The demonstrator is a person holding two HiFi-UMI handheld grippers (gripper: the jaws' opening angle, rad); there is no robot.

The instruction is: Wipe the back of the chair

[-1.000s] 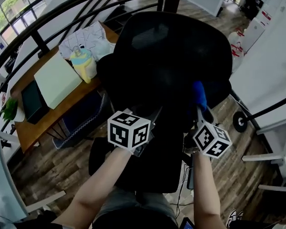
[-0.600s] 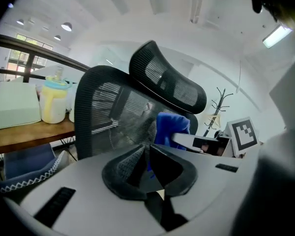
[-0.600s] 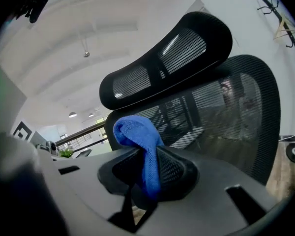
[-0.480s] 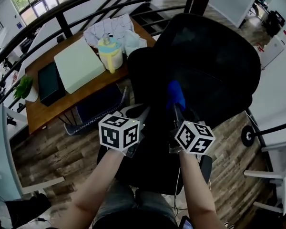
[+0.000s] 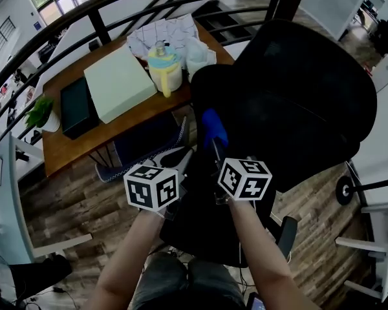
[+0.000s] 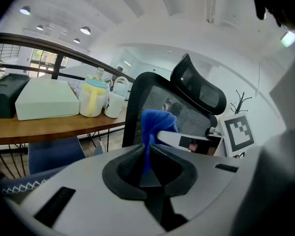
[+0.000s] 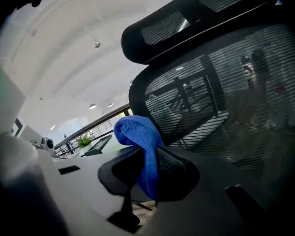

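The chair (image 5: 304, 89) is hiding its own base and the floor beneath it. The lower end of the cloth (image 7: 135, 132) is lying out of sight between the jaws of the right gripper (image 7: 150, 168), which are clamping it. Left of the chair, the bottle (image 5: 163, 70) on the bench (image 5: 55, 152) is carrying print too small to read. Through the chair's mesh back, in the right gripper view, shapes are showing only as a blur, and that picture's right edge is cutting the back off.
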